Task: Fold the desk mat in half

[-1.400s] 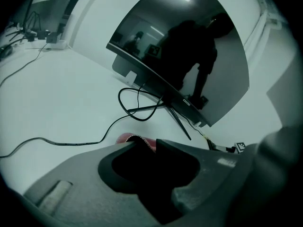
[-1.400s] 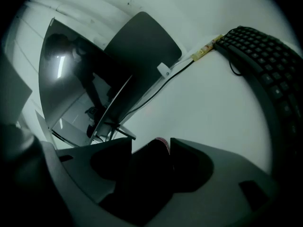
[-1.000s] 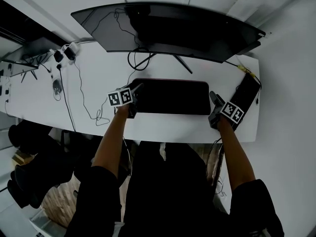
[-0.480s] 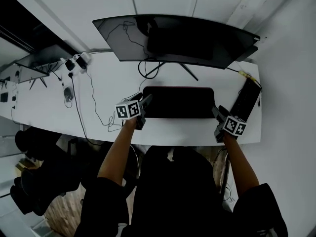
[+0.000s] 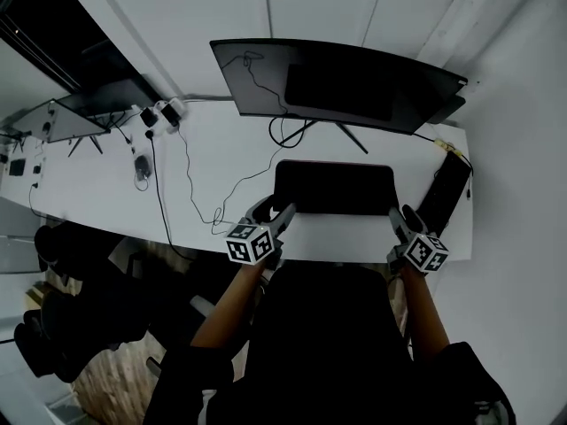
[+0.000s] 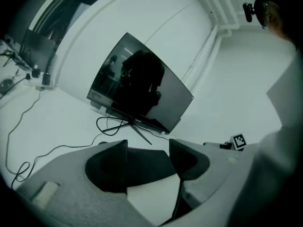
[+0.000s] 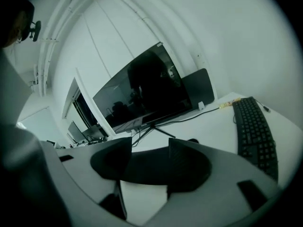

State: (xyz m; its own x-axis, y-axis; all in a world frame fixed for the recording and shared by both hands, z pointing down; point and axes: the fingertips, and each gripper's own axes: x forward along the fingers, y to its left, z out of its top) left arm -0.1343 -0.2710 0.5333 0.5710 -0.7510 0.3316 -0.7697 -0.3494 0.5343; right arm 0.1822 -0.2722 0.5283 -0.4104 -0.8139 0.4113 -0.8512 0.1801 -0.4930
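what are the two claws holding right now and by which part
Nothing. The left claw and the right claw both stand open with nothing between the jaws; the desk mat lies on the desk beyond them.

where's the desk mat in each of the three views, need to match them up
Head view: the desk mat is a dark rectangle at centre, slightly right.
Left gripper view: the desk mat sits low centre, seen between the jaws.
Right gripper view: the desk mat sits low centre, again between the jaws.
Shared landmark: the curved monitor, standing behind the mat in all three.
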